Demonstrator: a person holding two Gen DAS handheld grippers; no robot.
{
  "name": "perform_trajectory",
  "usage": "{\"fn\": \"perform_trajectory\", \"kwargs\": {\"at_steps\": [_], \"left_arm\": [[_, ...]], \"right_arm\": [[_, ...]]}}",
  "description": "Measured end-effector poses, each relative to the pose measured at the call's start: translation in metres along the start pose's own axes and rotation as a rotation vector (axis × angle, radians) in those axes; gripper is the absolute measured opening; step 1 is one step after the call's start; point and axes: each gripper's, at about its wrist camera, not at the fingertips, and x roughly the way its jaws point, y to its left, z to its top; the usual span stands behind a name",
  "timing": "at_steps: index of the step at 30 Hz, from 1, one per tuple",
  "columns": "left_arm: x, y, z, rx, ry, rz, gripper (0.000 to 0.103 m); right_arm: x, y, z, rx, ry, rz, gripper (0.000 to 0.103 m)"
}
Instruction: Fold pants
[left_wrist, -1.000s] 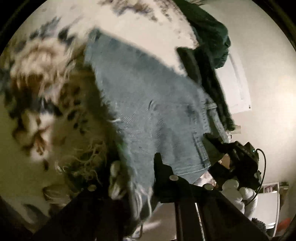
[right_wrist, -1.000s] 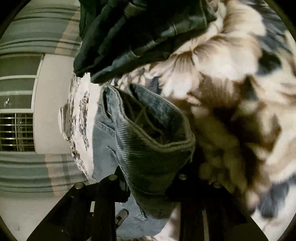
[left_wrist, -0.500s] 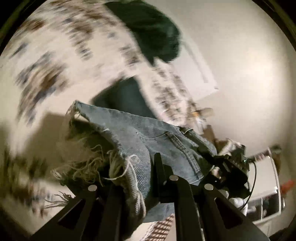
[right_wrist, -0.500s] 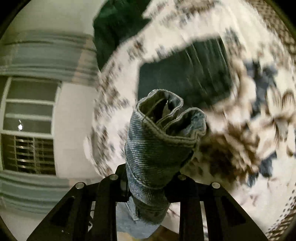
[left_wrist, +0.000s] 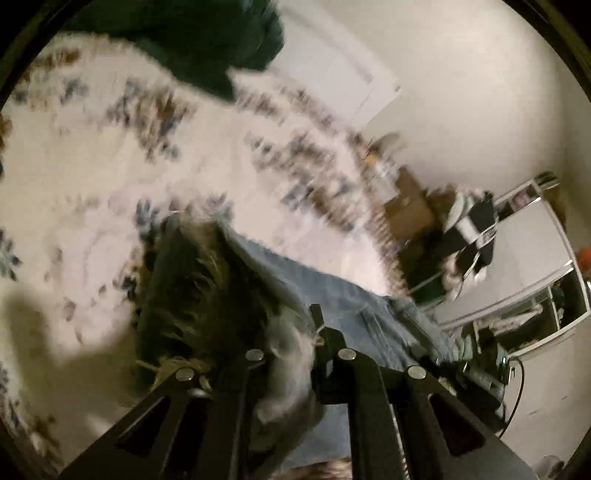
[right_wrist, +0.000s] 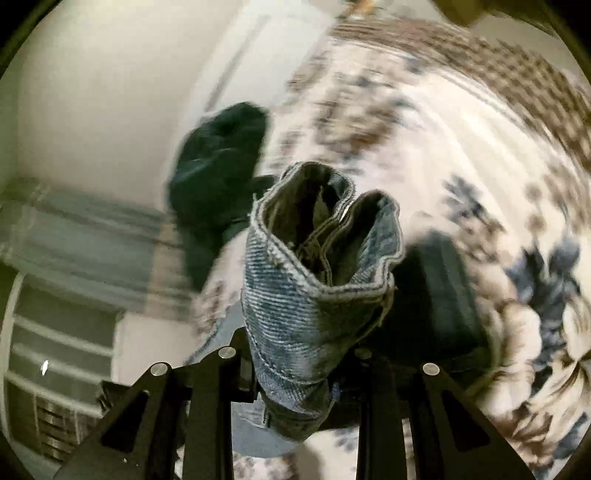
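Blue denim pants (left_wrist: 332, 295) hang between my two grippers above a floral bedspread (left_wrist: 92, 166). My left gripper (left_wrist: 291, 354) is shut on the frayed leg hem, whose loose threads spill to the left of the fingers. My right gripper (right_wrist: 303, 354) is shut on the waistband (right_wrist: 317, 258), which stands up in a folded loop in front of the camera. The right gripper's body also shows in the left wrist view (left_wrist: 484, 373) at the far end of the pants.
A dark green garment (right_wrist: 218, 162) lies at the bed's far side; it also shows in the left wrist view (left_wrist: 192, 40). A dark folded garment (right_wrist: 443, 295) lies on the bedspread (right_wrist: 480, 129) under the waistband. White walls, a window grille (right_wrist: 55, 417) and a mirror stand (left_wrist: 535, 266) surround the bed.
Both grippers have lifted the pants off the bedspread and swung them up and round. The bed has dropped away in both views, and the frames are blurred by motion.
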Motion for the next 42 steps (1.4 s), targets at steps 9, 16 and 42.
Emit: {"fn": "perform_trajectory", "kwargs": {"at_steps": [9, 16, 42], "left_arm": [[-0.007, 0.044, -0.015, -0.020, 0.046, 0.131, 0.008], [-0.029, -0.003, -0.042, 0.084, 0.095, 0.377, 0.069], [-0.270, -0.266, -0.153, 0.350, -0.167, 0.548, 0.087]], "right_arm": [[0.015, -0.051, -0.029, 0.021, -0.006, -0.110, 0.041], [0.011, -0.001, -0.031, -0.202, 0.068, -0.373, 0.098], [-0.306, 0.233, -0.184, -0.677, -0.227, -0.623, 0.103]]}}
